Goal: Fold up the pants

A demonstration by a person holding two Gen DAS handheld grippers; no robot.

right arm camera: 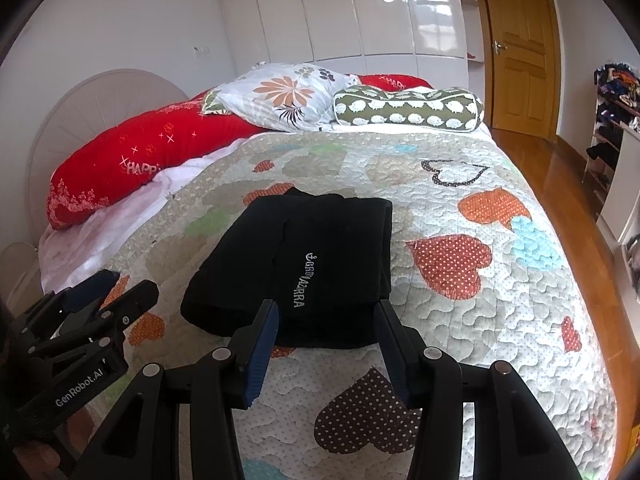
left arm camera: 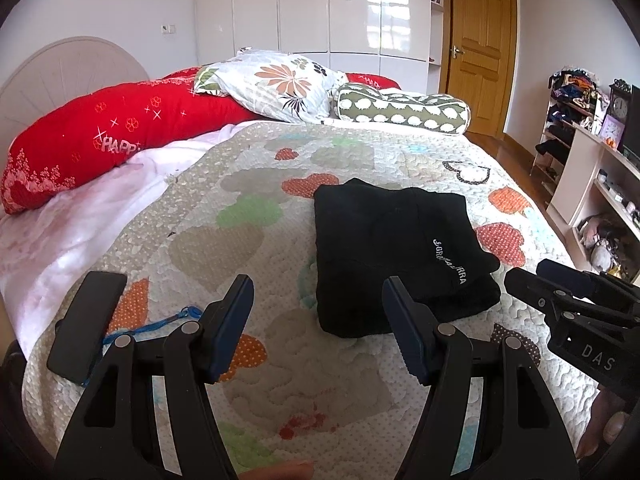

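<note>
The black pants [left arm camera: 384,248] lie folded into a compact rectangle on the heart-patterned quilt [left arm camera: 248,184], white lettering facing up. They also show in the right wrist view [right arm camera: 304,264]. My left gripper [left arm camera: 318,328] is open and empty, held just short of the pants' near-left edge. My right gripper [right arm camera: 326,344] is open and empty, its jaws either side of the pants' near edge without closing on it. The right gripper shows at the right of the left wrist view [left arm camera: 560,292]; the left gripper shows at the left of the right wrist view [right arm camera: 100,300].
A black phone-like slab [left arm camera: 86,324] with a blue cord [left arm camera: 160,324] lies on the quilt at near left. A red bolster [left arm camera: 112,136], a floral pillow [left arm camera: 276,84] and a green patterned roll [left arm camera: 404,108] sit at the headboard. Shelves [left arm camera: 592,168] stand right of the bed.
</note>
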